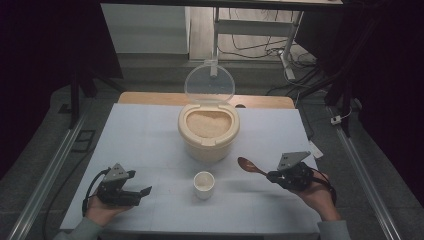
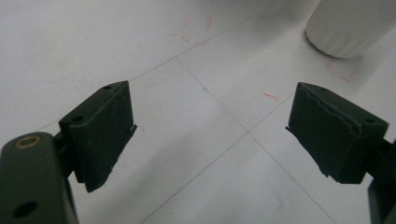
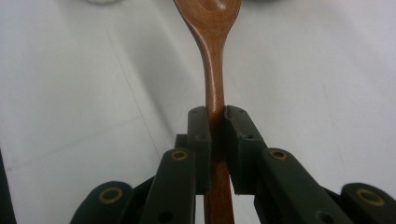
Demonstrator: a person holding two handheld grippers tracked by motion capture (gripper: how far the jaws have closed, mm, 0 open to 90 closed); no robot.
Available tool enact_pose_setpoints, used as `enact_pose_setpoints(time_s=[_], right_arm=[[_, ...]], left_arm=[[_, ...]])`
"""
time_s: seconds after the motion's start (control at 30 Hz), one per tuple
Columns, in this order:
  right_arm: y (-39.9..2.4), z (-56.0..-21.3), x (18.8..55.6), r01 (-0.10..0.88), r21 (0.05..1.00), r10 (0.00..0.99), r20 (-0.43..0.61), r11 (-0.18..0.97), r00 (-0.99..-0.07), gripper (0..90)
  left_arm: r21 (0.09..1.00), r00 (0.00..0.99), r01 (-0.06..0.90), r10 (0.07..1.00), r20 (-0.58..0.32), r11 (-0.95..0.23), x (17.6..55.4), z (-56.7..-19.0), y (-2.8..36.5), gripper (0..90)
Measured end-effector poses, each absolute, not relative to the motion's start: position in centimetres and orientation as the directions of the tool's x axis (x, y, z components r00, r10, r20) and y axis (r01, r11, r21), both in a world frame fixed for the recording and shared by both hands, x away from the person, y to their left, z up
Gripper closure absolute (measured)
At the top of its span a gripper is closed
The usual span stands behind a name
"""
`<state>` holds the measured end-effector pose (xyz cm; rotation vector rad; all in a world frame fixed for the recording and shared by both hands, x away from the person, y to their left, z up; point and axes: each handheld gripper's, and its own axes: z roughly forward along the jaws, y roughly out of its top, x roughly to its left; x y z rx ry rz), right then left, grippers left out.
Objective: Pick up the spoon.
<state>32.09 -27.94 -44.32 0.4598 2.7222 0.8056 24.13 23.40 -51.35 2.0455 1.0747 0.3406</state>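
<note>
A cream rice container [image 1: 208,131] stands at the middle of the table with its clear lid [image 1: 209,83] tipped up and rice inside. In front of it sits a small white cup [image 1: 204,184], whose base [image 2: 348,29] shows in the left gripper view. My right gripper [image 1: 272,176] is shut on the handle of a brown wooden spoon [image 1: 248,165], bowl pointing toward the container; the spoon [image 3: 213,70] runs up between the closed jaws [image 3: 217,135]. My left gripper [image 1: 142,192] rests at the front left, open, with nothing between its fingers [image 2: 100,133].
A white sheet [image 1: 150,140] covers the table, with faint red marks [image 2: 196,32] near the cup. A wooden edge [image 1: 150,97] shows at the back. Metal rails [image 1: 50,170] run along both sides, and cables [image 1: 260,47] lie on the floor beyond.
</note>
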Motion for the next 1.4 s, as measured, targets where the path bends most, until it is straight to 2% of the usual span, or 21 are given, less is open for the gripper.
enact_pose_setpoints(time_s=[0.53,1.4], right_arm=[[-23.5,-43.0,30.8,0.119,0.648,0.289,-0.163,0.752,-0.943,80.9],[-17.8,-42.7,30.3,0.033,0.669,0.194,-0.167,0.742,-0.967,81.2]], left_arm=[[0.746,0.603,0.578,0.789,-0.117,-0.332,24.1,-51.3,23.5,14.3],[0.742,0.607,0.58,0.786,-0.119,-0.336,24.1,-51.4,23.3,14.4]])
